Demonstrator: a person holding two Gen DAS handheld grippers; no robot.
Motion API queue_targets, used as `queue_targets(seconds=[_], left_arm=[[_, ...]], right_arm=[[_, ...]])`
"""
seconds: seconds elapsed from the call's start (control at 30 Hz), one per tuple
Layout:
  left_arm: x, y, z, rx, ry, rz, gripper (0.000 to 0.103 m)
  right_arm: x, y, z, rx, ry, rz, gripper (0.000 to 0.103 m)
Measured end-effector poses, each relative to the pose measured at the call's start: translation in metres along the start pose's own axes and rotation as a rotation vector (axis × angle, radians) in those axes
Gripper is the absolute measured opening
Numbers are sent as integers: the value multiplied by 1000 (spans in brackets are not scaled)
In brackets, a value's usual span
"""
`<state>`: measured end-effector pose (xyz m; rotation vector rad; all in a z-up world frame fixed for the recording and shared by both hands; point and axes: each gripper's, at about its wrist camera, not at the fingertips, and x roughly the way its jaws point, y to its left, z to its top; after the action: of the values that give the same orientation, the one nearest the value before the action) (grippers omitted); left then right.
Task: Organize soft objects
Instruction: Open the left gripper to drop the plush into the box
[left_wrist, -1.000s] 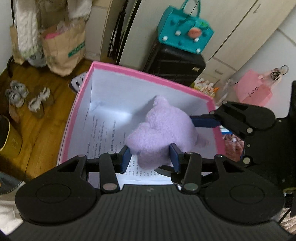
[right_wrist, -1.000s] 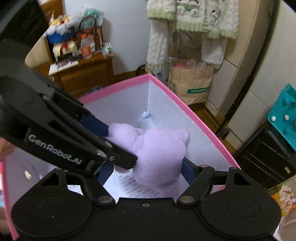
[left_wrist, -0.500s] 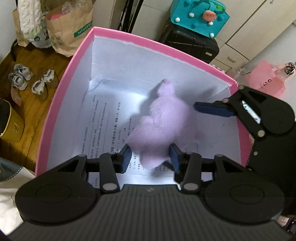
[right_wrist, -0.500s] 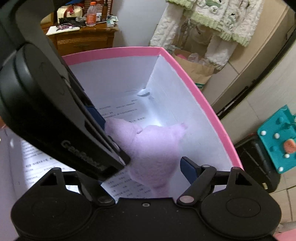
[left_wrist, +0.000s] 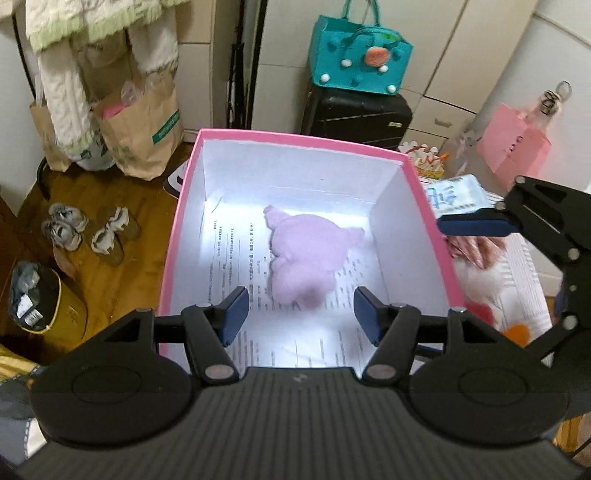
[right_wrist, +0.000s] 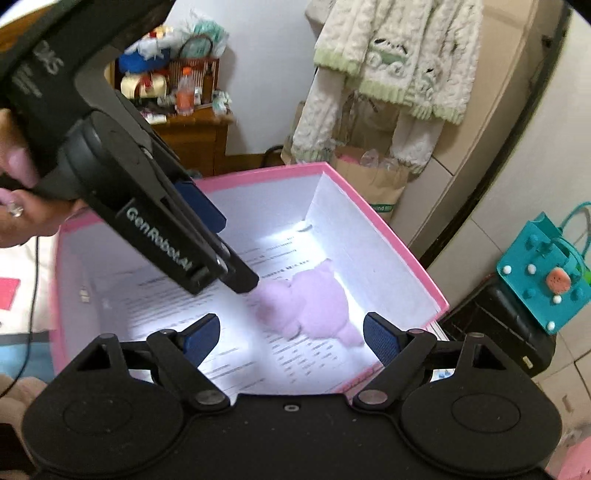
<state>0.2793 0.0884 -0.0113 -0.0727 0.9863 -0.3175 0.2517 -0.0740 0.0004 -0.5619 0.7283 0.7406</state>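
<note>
A purple plush toy (left_wrist: 306, 254) lies on the printed paper at the bottom of a pink-rimmed white box (left_wrist: 184, 184). It also shows in the right wrist view (right_wrist: 314, 306), inside the same box (right_wrist: 388, 229). My left gripper (left_wrist: 301, 315) is open and empty, held above the box near its front edge. My right gripper (right_wrist: 291, 336) is open and empty above the box's right side. The right gripper's fingers (left_wrist: 476, 225) show at the right of the left wrist view. The left gripper's fingers (right_wrist: 199, 210) reach over the box in the right wrist view.
Right of the box lie a pink fluffy item (left_wrist: 476, 251) and a tissue pack (left_wrist: 454, 195). Behind stand a black suitcase (left_wrist: 354, 114) with a teal bag (left_wrist: 358, 55), paper bags (left_wrist: 144, 125) and hanging knitwear (right_wrist: 388, 66). Shoes (left_wrist: 88, 232) lie on the wooden floor.
Both grippers opened and let go of the purple plush. It dropped onto the box floor. Both grippers rose and drew back from it.
</note>
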Motion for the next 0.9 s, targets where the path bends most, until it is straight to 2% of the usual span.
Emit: queue_targets(seconds=[0.2,0.47,0.67,0.9], left_arm=[[-44,-13,-12,62,-23,18,62],[-92,-41,-37,159,-2,-21,64],[-110,-64,-69,221,11,-71,67],[-116,-90,-109,283,-7,-109,68]], right_arm=[[-51,10,-13,89,-57,23,88],[-105,17,-35,184,-81,76,88],[-137,28,-59,195,-93,91,88],[-158,42,-99,224,-79,39,88]])
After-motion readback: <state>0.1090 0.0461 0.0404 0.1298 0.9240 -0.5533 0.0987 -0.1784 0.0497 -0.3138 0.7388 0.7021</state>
